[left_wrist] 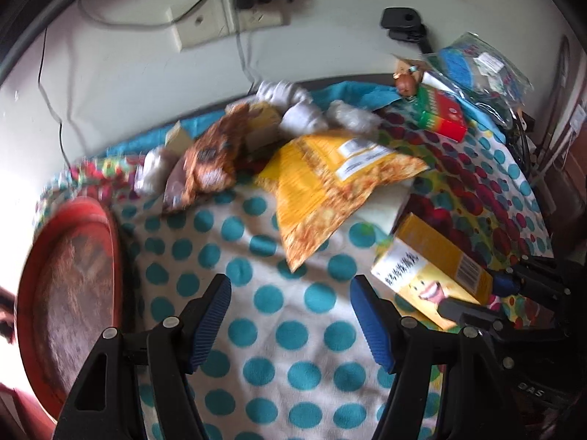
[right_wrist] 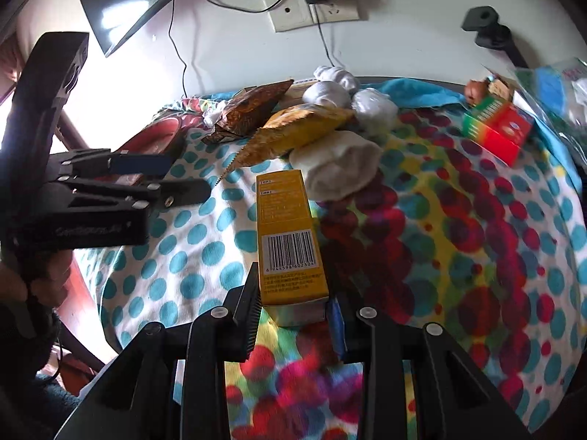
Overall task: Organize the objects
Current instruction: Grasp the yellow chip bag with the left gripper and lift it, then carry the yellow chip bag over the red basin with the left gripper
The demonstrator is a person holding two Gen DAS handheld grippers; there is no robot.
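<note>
My right gripper (right_wrist: 293, 308) is shut on a yellow box with a barcode (right_wrist: 288, 234), held above the dotted cloth (right_wrist: 477, 220). The left wrist view shows that same yellow box (left_wrist: 429, 267) at the right, clamped by the right gripper (left_wrist: 473, 299). My left gripper (left_wrist: 290, 304) stands open over the teal-dotted cloth (left_wrist: 279, 330) with nothing between its fingers. From the right wrist view the left gripper (right_wrist: 176, 176) appears at the left, held by a hand (right_wrist: 55, 267). A yellow snack bag (left_wrist: 330, 183) and a brown snack bag (left_wrist: 212, 154) lie further back.
A red round tray (left_wrist: 69, 293) lies at the left edge. White rolled socks (right_wrist: 341, 172) and white bundles (left_wrist: 293, 106) sit near the bags. A red and green box (right_wrist: 495, 128) and a plastic packet (left_wrist: 473, 69) stand at the back right. Wall sockets with cables (right_wrist: 315, 7) are behind.
</note>
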